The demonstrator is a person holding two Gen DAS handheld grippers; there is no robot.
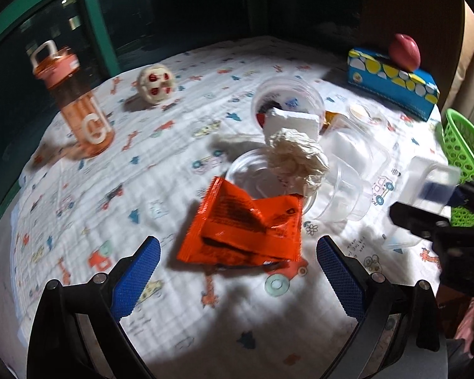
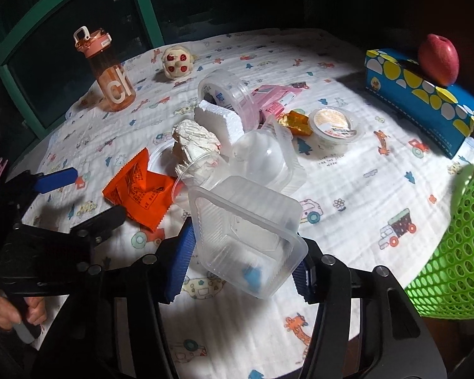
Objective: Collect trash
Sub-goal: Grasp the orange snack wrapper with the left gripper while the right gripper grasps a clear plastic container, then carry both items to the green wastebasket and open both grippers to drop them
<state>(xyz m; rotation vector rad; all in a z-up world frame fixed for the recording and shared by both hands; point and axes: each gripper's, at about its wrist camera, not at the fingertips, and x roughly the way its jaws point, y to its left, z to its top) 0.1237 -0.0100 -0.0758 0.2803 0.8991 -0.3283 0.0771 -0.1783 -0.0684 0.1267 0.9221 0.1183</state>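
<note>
A: Your right gripper (image 2: pixel 243 252) is clamped on the clear rectangular plastic tray (image 2: pixel 246 233); its 2 blue pads press the tray's sides and the tray is tilted, lifted off the cloth-covered counter (image 2: pixel 347 170); the green perforated plastic basket (image 2: pixel 455 252) stands just to its right at the counter's edge.

B: And your left gripper (image 1: pixel 238 252) is spread wide, gripping nothing; the crumpled orange foil wrapper (image 1: pixel 246 224) lies on the counter just ahead, between the lines of its 2 blue pads but touching neither.

A: Behind that wrapper you have the trash pile; a crumpled white paper ball (image 1: pixel 297 161) sits in a clear round plastic cup (image 2: pixel 199 170) lying on its side; a white foam block (image 2: pixel 218 120) leans at the mouth of a toppled clear round jar (image 2: pixel 227 91); a clear domed plastic container (image 2: pixel 265 158) rests just right of the paper.

B: Further right lie a pink carton (image 2: pixel 275 98), a gold foil scrap (image 2: pixel 295 121) and a small sealed pudding cup (image 2: pixel 335 126); all close together.

A: Well apart at the back left, the orange transparent water bottle (image 1: pixel 75 101) stands upright, with a cream round toy with red spots (image 1: pixel 156 83) near it; at the back right a red apple (image 2: pixel 439 58) sits on the blue and yellow tissue box (image 2: pixel 420 94).
</note>
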